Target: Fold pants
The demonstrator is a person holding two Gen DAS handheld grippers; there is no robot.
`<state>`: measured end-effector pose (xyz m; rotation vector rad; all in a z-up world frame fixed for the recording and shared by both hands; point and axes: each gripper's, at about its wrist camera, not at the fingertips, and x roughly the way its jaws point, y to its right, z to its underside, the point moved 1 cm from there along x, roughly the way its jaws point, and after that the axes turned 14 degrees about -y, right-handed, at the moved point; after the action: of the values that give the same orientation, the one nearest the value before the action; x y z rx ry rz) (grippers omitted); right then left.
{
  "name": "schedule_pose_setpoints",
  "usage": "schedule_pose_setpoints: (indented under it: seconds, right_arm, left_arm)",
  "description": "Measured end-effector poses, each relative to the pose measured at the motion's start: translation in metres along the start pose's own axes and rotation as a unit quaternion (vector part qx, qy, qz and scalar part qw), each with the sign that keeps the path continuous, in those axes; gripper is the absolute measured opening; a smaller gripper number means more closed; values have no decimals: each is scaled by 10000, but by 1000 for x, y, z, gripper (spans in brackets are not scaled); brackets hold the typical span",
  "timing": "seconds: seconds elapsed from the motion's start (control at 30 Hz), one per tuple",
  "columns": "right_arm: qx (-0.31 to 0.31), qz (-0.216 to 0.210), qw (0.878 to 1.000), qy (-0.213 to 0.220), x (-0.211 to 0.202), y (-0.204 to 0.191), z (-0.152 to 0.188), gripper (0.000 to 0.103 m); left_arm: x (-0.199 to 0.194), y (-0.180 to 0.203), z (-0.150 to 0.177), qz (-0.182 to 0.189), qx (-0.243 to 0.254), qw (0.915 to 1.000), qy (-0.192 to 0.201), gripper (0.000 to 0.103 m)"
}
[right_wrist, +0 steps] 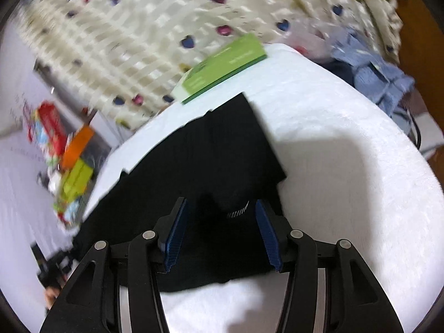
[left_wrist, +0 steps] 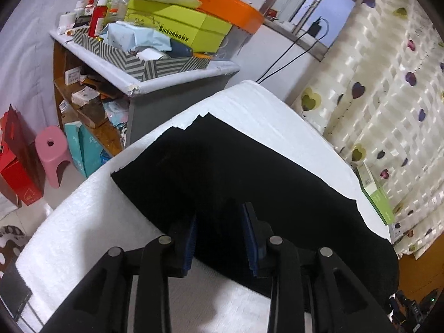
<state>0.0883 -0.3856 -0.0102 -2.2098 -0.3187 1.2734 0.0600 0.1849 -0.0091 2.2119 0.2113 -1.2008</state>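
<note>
Black pants (left_wrist: 236, 172) lie flat on a white towel-covered table (left_wrist: 83, 222). In the left wrist view my left gripper (left_wrist: 220, 216) hovers over the near edge of the pants, its blue-padded fingers (left_wrist: 191, 241) apart with nothing held between them. In the right wrist view the same black pants (right_wrist: 211, 161) stretch away from me, with a small white-striped label near the near end. My right gripper (right_wrist: 220, 211) stands open just above that end, and its pads (right_wrist: 267, 233) straddle the cloth without pinching it.
A green box (right_wrist: 222, 66) lies on the white table (right_wrist: 347, 166) at its far edge, against a heart-patterned curtain (left_wrist: 374, 83). A cluttered shelf unit (left_wrist: 144, 55), a pink stool (left_wrist: 52, 152) and red bags stand beside the table. Blue clothing (right_wrist: 374, 72) is heaped at the right.
</note>
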Motion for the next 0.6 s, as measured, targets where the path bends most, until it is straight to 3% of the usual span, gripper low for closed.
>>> schedule_pose_setpoints:
  seconds: [0.1, 0.2, 0.33, 0.37, 0.4, 0.43, 0.6]
  right_arm:
    - [343, -36, 9994, 28, 4, 9, -9, 51]
    - [645, -177, 9977, 149, 6, 17, -15, 51]
    - [1025, -301, 9941, 182, 6, 27, -21, 51]
    - [1028, -416, 9936, 227, 5, 28, -22, 47]
    - [968, -435, 9939, 301, 2, 26, -22, 22]
    - [916, -422, 9942, 366, -2, 24, -22, 14]
    - [660, -607, 9942, 595, -26, 4, -16, 8]
  left_arm:
    - [4, 6, -5, -50, 23, 10000, -36, 32]
    - [9, 11, -8, -238, 109, 9997, -36, 5]
    - [8, 12, -11, -199, 144, 9997, -9, 4]
    - [6, 12, -12, -183, 165, 9997, 21, 4]
    - [4, 13, -12, -175, 191, 9997, 50, 4]
    - [2, 14, -13, -166, 217, 9996, 82, 4]
    - [-14, 18, -21, -34, 357, 9990, 253, 4]
